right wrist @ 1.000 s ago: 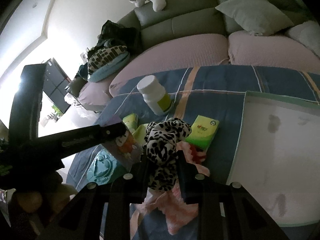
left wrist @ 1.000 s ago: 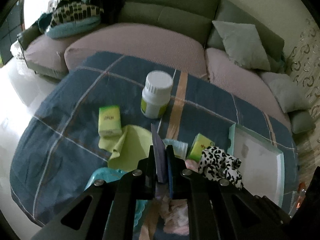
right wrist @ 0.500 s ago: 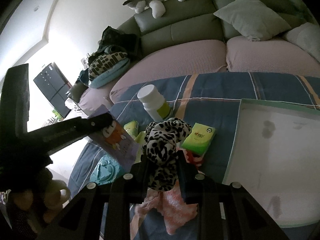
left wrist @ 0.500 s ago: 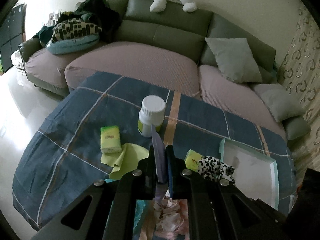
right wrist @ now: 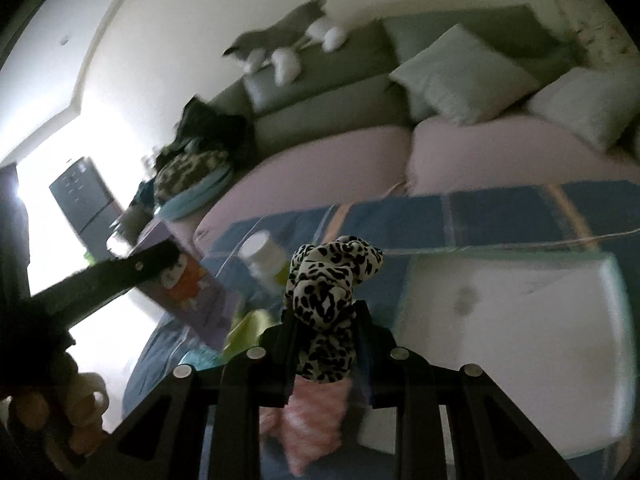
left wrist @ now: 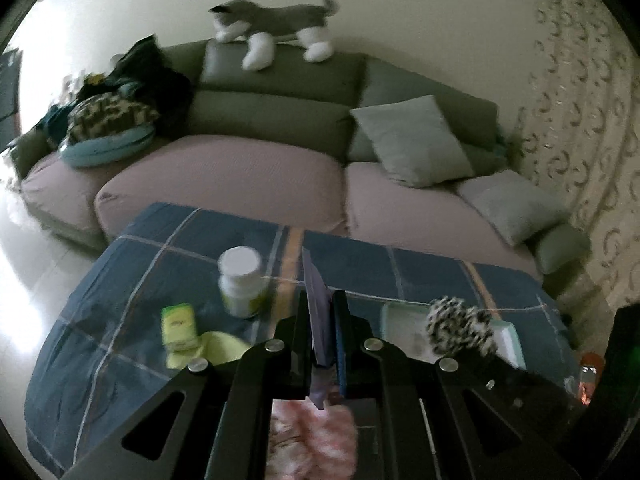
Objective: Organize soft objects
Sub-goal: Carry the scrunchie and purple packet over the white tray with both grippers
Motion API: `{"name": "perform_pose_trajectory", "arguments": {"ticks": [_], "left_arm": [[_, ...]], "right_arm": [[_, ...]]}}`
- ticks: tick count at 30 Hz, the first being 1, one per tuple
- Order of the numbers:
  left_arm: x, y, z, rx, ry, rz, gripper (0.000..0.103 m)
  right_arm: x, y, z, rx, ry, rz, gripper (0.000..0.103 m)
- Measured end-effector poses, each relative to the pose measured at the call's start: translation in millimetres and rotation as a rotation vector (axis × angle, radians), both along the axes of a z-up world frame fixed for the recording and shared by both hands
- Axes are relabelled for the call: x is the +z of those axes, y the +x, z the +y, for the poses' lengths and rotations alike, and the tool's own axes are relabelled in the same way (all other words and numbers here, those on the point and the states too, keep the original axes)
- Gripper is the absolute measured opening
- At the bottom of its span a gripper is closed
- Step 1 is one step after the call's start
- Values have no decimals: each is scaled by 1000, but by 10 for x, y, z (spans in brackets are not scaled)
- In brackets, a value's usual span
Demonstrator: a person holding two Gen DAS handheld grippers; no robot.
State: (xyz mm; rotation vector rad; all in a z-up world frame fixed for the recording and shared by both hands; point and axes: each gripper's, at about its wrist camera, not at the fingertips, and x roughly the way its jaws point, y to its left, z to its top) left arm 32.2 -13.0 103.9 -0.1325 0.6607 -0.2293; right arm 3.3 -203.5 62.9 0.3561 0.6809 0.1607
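While both frames are smeared by motion blur, the left gripper (left wrist: 322,304) has its fingers pressed together on a thin purple packet (left wrist: 318,312), whose printed face with an orange cartoon figure (right wrist: 188,288) shows only in the right wrist view; its lettering cannot be read. The right gripper (right wrist: 324,312) pinches a leopard-print scrunchie (right wrist: 326,280), lifted above the near edge of the white tray (right wrist: 520,320), which lies on the blue plaid cloth (left wrist: 152,264). Left of the tray stand a white-capped bottle (left wrist: 240,280) with a yellow-green label and a small green box (left wrist: 178,326); the writing on both is too blurred to make out. A yellow cloth (left wrist: 222,346) beside the box is partly hidden by the left gripper's frame. A pink cloth (right wrist: 316,412) shows below the right gripper, half hidden by its fingers.
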Motion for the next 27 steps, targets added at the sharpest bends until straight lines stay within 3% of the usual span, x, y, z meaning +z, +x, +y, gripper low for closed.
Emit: {"name": "perform_pose_trajectory", "arguments": {"ticks": [9,19,27], "left_arm": [[71,-76,-736,-219,-8,-32,9],[-171,-75,-1416,-364,51,33,9],[-703,198,-1630,-404,-2,209,9]], "right_arm": [[178,-274,-829,-278,-82,-15,26],[146,-521,-1543,-482,-97,32,27],[-357,-221,-1666,-489,-127,198,27]]}}
